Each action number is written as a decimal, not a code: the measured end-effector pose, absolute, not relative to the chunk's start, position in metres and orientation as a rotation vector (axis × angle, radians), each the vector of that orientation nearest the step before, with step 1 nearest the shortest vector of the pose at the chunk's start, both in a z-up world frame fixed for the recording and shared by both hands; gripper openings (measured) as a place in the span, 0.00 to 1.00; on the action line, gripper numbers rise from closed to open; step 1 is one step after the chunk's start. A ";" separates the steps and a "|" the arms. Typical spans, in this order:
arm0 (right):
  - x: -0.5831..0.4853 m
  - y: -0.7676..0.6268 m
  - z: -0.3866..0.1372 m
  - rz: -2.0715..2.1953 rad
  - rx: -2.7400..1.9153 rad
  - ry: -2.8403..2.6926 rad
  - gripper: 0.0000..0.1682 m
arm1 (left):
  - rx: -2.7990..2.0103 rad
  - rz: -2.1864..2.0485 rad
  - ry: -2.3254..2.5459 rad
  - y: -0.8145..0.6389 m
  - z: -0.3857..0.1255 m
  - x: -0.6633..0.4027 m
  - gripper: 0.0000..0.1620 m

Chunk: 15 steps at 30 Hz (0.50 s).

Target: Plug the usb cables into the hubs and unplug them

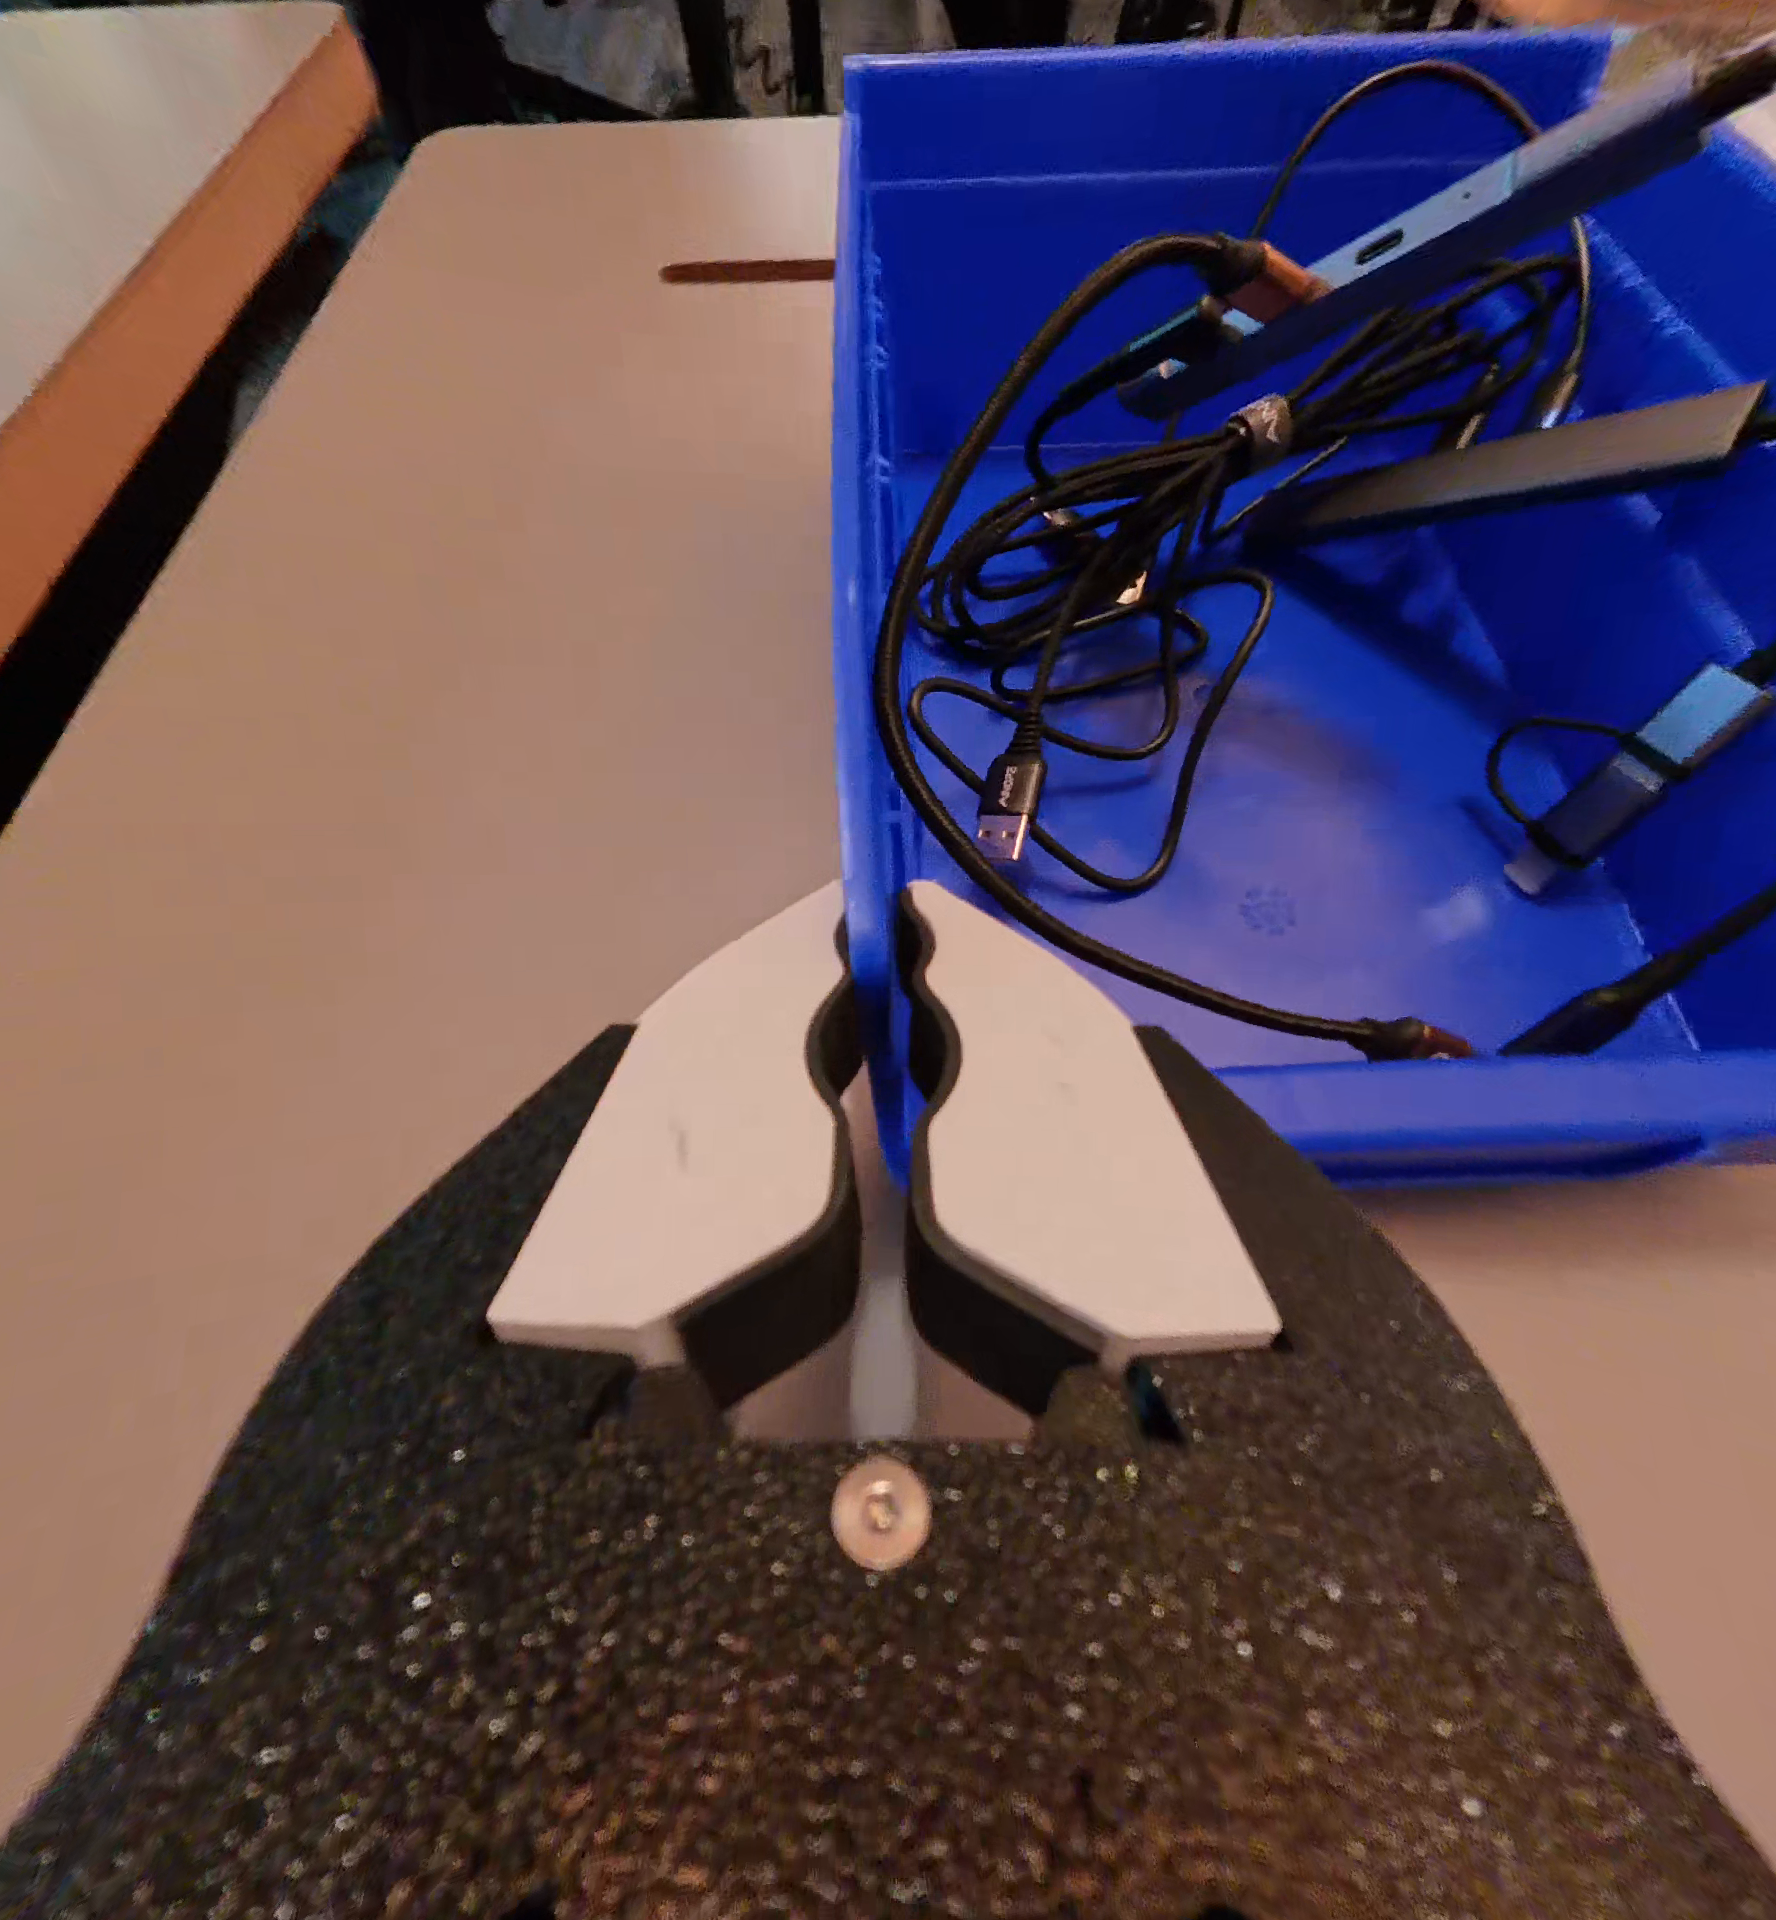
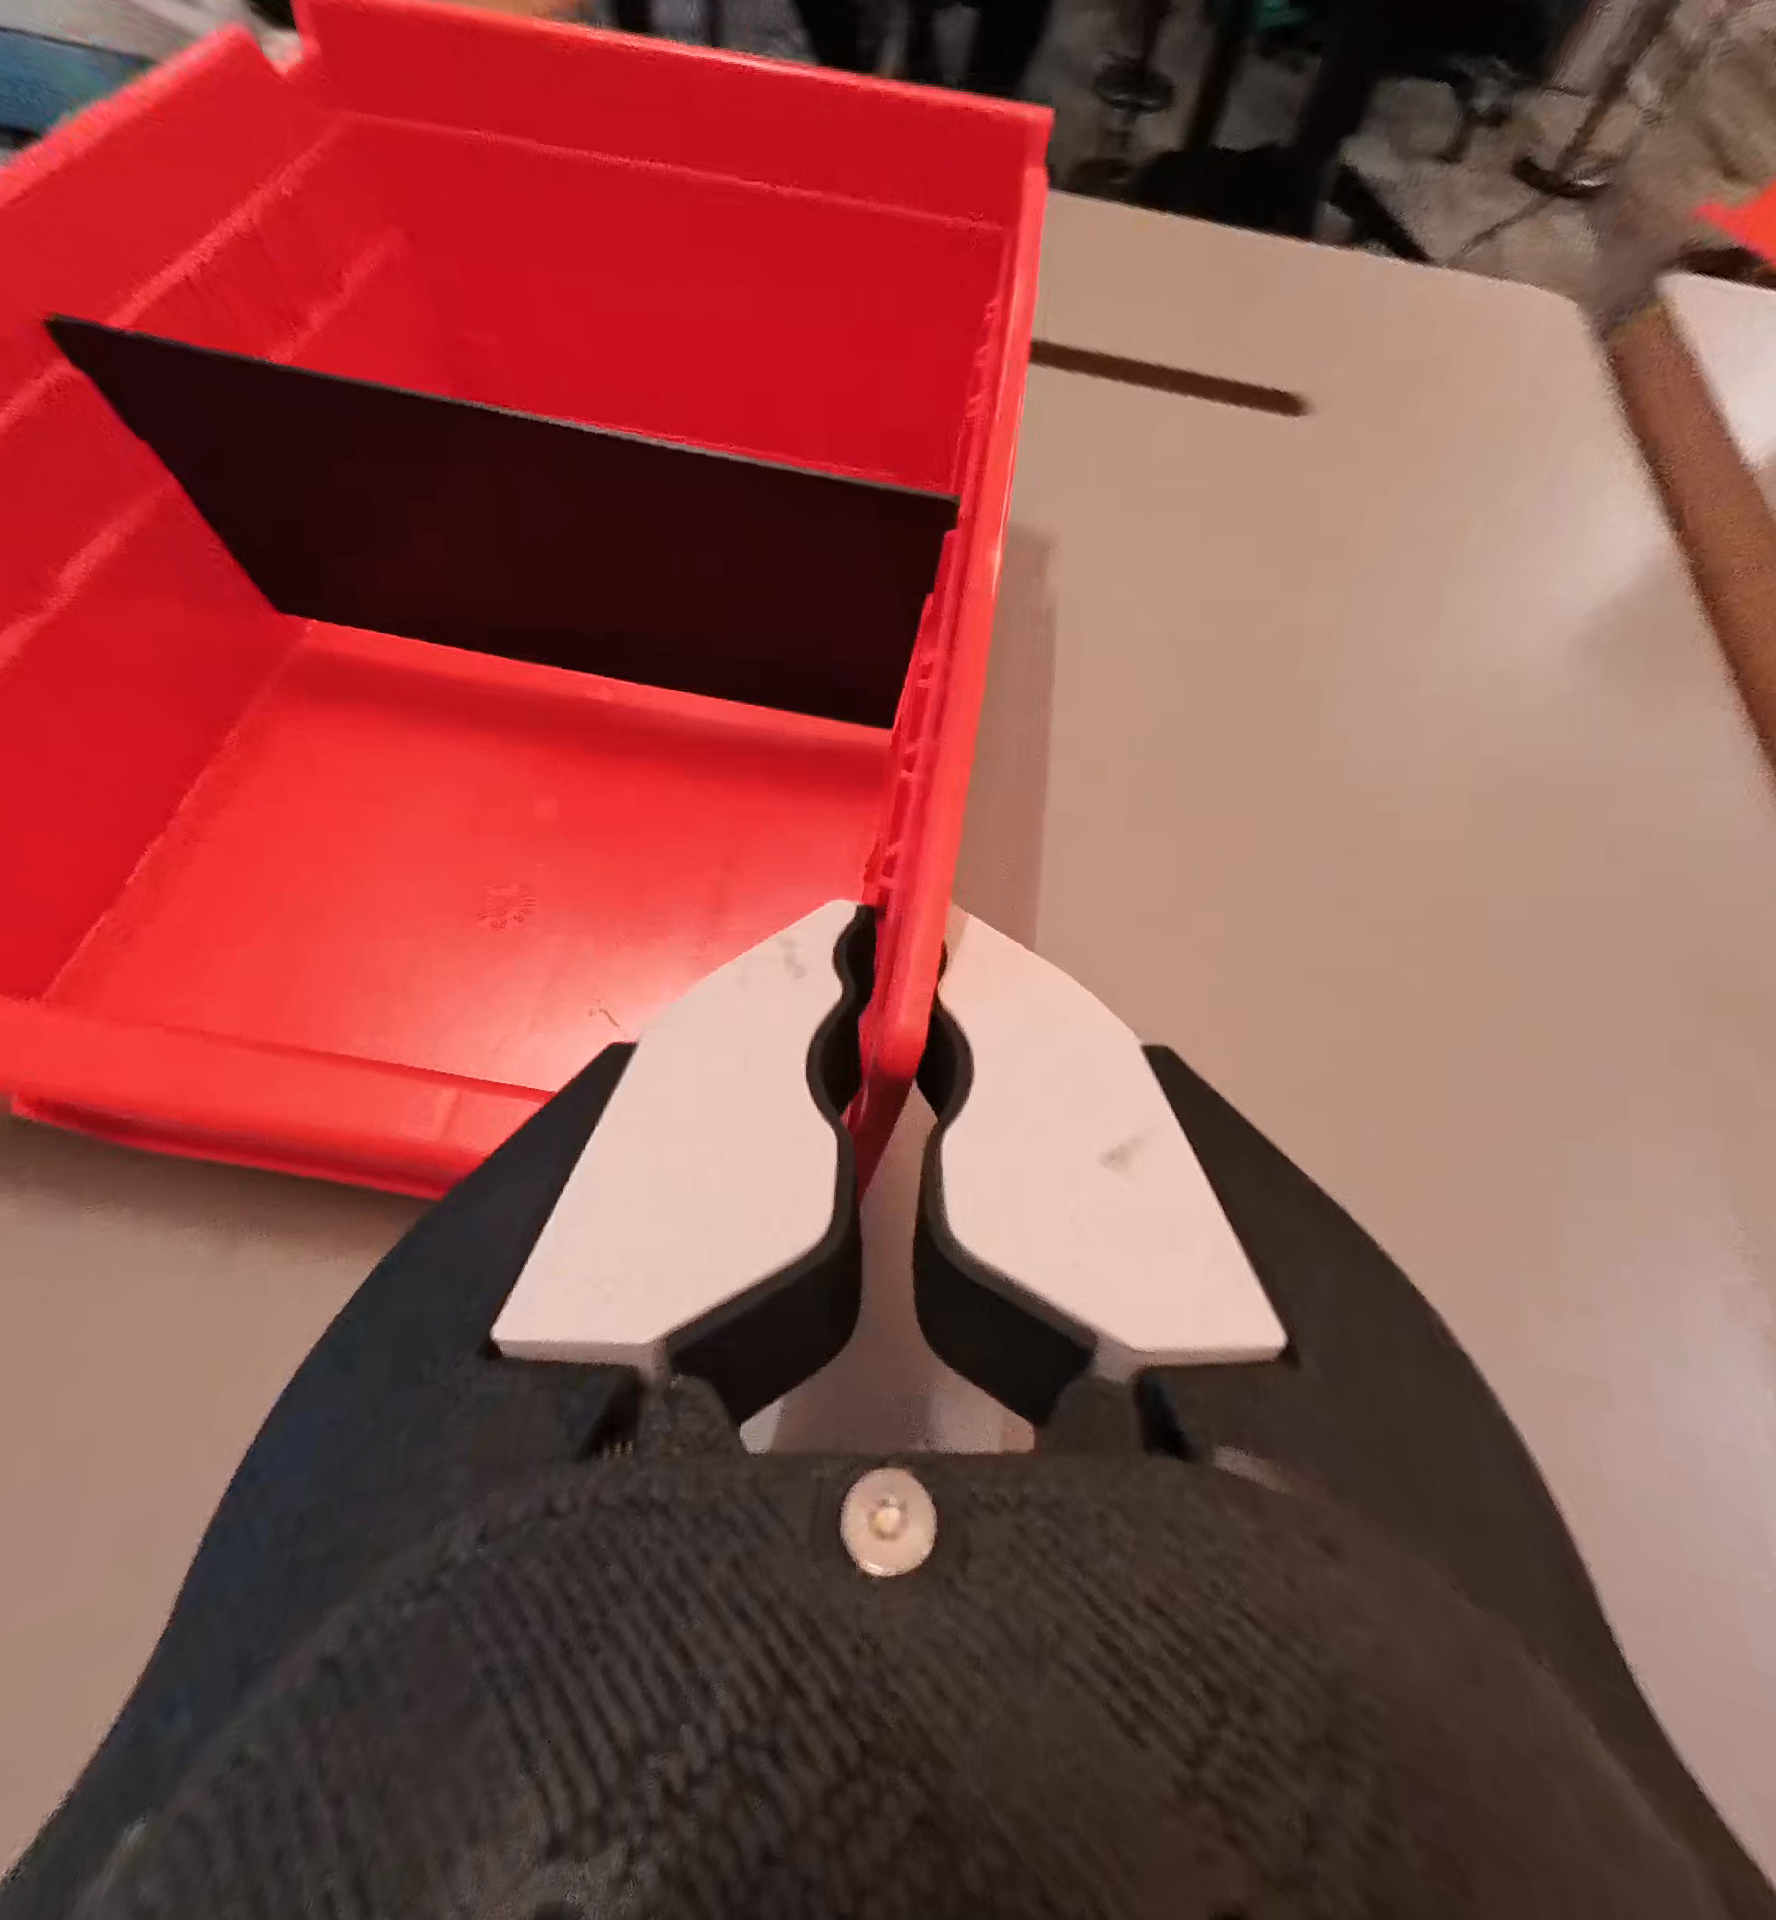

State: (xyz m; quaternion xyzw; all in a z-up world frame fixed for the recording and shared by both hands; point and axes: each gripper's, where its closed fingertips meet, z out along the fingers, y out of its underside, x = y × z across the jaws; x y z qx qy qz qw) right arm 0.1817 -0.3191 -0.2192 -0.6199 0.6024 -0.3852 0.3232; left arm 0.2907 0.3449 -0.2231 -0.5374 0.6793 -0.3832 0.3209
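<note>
The left gripper (image 1: pixel 876 935) pinched the blue plastic bin's (image 1: pixel 868 520) wall, the right gripper (image 2: pixel 899 940) the empty red plastic bin's (image 2: pixel 972 665); black USB cables (image 1: pixel 1071 540) and grey hubs (image 1: pixel 1528 468) lay untouched inside the blue bin, so positioning apparently preceded any plugging, which would require releasing the walls.

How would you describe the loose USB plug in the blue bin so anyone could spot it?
Look in the blue bin, at the black cable tangle. At its near edge lies a black braided-cable USB plug, its bare silver tip unplugged, unlike the copper-collared plugs seated in the grey hub.
</note>
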 end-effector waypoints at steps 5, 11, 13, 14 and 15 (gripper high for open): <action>0.206 -0.370 -0.220 -1.046 -1.590 1.648 0.04 | -1.412 -1.033 1.768 0.312 -0.223 0.323 0.02; 0.224 -0.384 -0.220 -1.062 -1.585 1.661 0.04 | -1.348 -0.976 1.772 0.297 -0.223 0.335 0.02; 0.217 -0.385 -0.221 -1.077 -1.547 1.713 0.10 | -1.286 -0.930 1.802 0.298 -0.222 0.334 0.07; 0.210 -0.385 -0.218 -1.079 -1.495 1.750 0.23 | -1.247 -0.899 1.827 0.298 -0.221 0.333 0.09; 0.202 -0.377 -0.210 -1.053 -1.435 1.738 0.30 | -1.211 -0.873 1.828 0.300 -0.216 0.332 0.11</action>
